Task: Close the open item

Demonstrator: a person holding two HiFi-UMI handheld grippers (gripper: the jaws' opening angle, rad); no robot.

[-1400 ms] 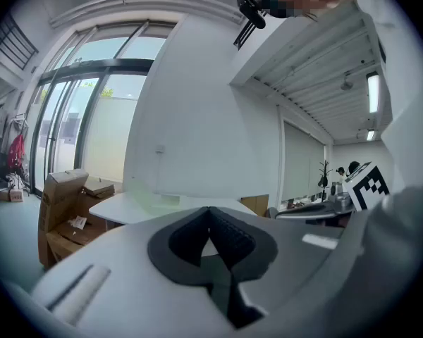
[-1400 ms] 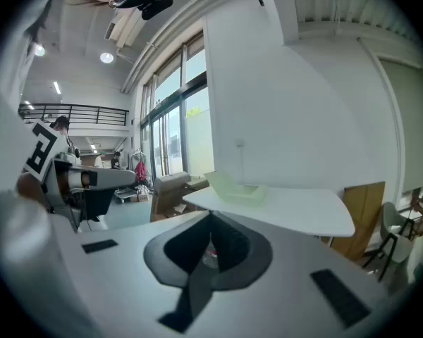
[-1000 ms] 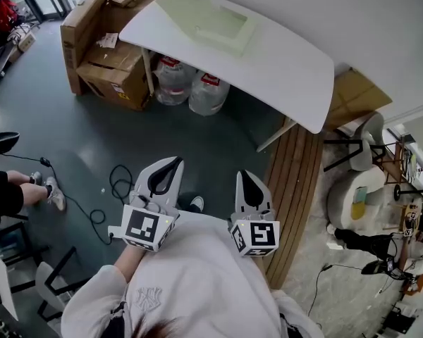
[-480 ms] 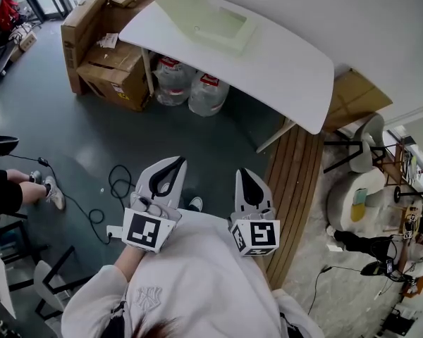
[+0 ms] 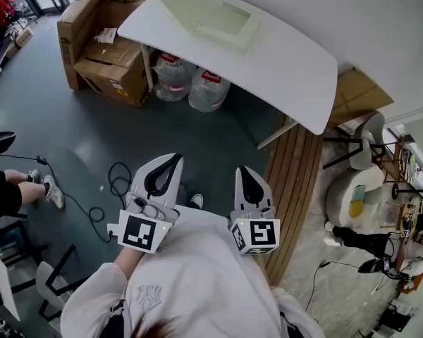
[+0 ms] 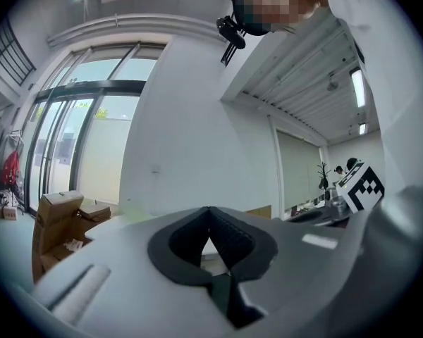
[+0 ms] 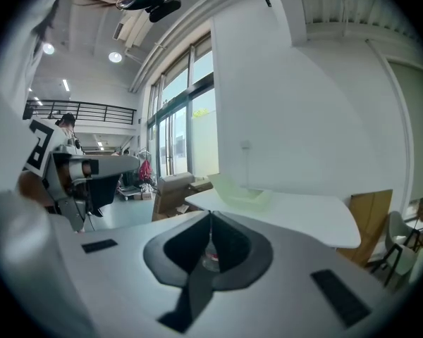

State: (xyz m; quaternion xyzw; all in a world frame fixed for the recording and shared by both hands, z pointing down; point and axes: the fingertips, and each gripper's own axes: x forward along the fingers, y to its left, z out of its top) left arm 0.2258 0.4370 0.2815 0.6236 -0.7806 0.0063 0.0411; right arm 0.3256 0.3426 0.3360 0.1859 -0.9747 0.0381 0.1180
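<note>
A pale green box (image 5: 210, 16) with its lid standing up lies on the far part of the white table (image 5: 282, 69); it shows too as the green box (image 7: 237, 191) in the right gripper view. My left gripper (image 5: 175, 159) is shut and holds nothing, close to my chest over the floor. My right gripper (image 5: 242, 170) is beside it, also shut and holding nothing. Both are well short of the table. In the gripper views the left gripper (image 6: 209, 210) and right gripper (image 7: 211, 213) have their jaw tips meeting.
Cardboard boxes (image 5: 106, 55) stand left of the table, with water bottles (image 5: 192, 84) beneath it. A black cable (image 5: 109, 192) trails on the grey floor. A seated person's leg (image 5: 14, 189) is at the left. A wooden strip (image 5: 292, 203) runs at the right.
The view has shifted slightly; the left gripper has drifted a little to the left. Both grippers stay shut.
</note>
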